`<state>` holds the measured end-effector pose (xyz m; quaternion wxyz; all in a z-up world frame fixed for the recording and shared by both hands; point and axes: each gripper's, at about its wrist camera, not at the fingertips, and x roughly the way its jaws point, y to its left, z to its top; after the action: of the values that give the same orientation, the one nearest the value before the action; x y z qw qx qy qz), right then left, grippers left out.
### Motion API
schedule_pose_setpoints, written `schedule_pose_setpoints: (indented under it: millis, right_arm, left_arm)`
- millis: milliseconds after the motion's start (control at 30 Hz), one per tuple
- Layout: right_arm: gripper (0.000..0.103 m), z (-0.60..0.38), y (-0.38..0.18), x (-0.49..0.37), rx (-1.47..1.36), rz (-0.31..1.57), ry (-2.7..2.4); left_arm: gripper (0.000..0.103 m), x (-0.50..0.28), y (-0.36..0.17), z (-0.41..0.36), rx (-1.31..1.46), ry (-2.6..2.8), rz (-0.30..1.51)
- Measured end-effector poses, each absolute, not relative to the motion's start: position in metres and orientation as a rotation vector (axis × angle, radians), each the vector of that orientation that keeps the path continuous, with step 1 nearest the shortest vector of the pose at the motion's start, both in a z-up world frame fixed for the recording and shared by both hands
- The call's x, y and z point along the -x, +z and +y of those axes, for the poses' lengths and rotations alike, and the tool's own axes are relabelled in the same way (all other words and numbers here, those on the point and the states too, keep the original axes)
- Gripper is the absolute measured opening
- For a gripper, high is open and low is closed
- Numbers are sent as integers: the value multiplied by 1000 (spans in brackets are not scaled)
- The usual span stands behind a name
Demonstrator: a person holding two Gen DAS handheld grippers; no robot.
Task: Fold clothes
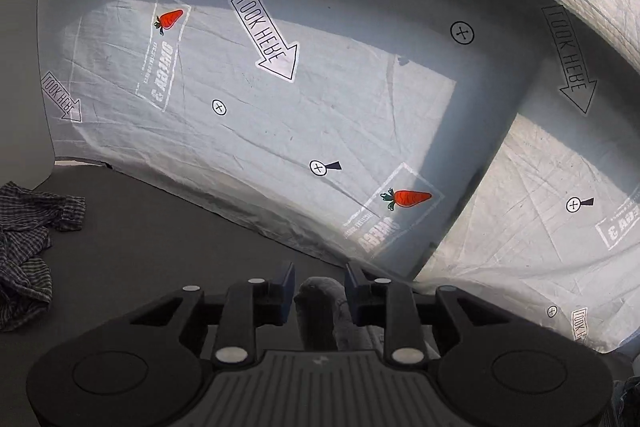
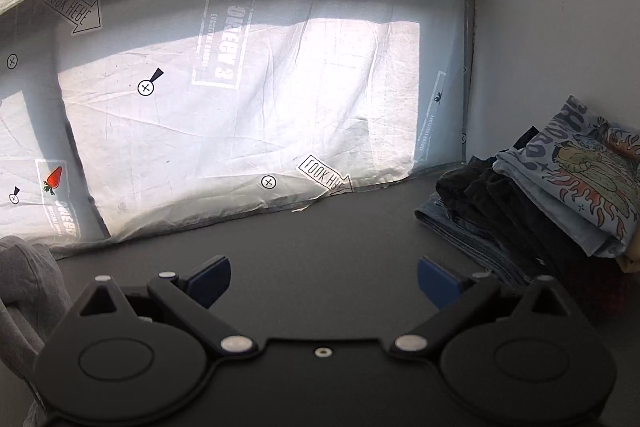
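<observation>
My left gripper is shut on a fold of a grey garment that bunches between its blue fingers above the dark table. The same grey garment shows at the lower left of the right wrist view. My right gripper is open and empty, low over the dark table, with its blue fingers wide apart. A crumpled checked shirt lies at the left of the left wrist view.
A stack of folded clothes with a printed blue-grey shirt on top sits at the right by a white wall. A white printed curtain with carrots and arrows hangs behind the table, also in the right wrist view.
</observation>
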<state>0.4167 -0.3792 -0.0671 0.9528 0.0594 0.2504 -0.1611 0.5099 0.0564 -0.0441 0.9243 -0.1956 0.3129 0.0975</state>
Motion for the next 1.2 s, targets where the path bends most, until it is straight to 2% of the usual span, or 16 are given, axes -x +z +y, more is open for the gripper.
schedule_pose_setpoints:
  millis: [33, 133, 267, 467, 533, 600, 667, 800, 933, 1200]
  right_arm:
    - [101, -369, -72, -419, -93, 529, -305]
    - [100, -343, -90, -423, -34, 600, -199]
    - [82, -310, -114, -421, 32, 690, -18]
    - [73, -277, -125, -420, 56, 745, 159]
    - [66, -276, -126, -422, 36, 765, 184]
    - [53, -280, -128, -422, -23, 802, 212]
    - [44, -284, -132, -420, -74, 829, 230]
    - [32, -291, -139, -415, -134, 854, 252]
    - [29, -287, -138, -409, -143, 847, 303]
    - [31, -259, -154, -405, -17, 925, 379]
  left_arm:
    - [39, -495, -72, 62, 446, 194, 704]
    - [39, -456, -127, 50, 449, 164, 869]
    - [39, -393, -173, 10, 424, 59, 1046]
    - [42, -368, -193, -22, 419, -37, 1143]
    - [42, -369, -191, -24, 425, -63, 1132]
    - [42, -370, -189, -27, 440, -79, 1127]
    - [42, -369, -188, -28, 453, -83, 1129]
    - [43, -367, -186, -30, 503, -129, 1130]
    - [52, -368, -184, -33, 527, -187, 1126]
    - [52, -373, -199, -48, 514, -264, 1191]
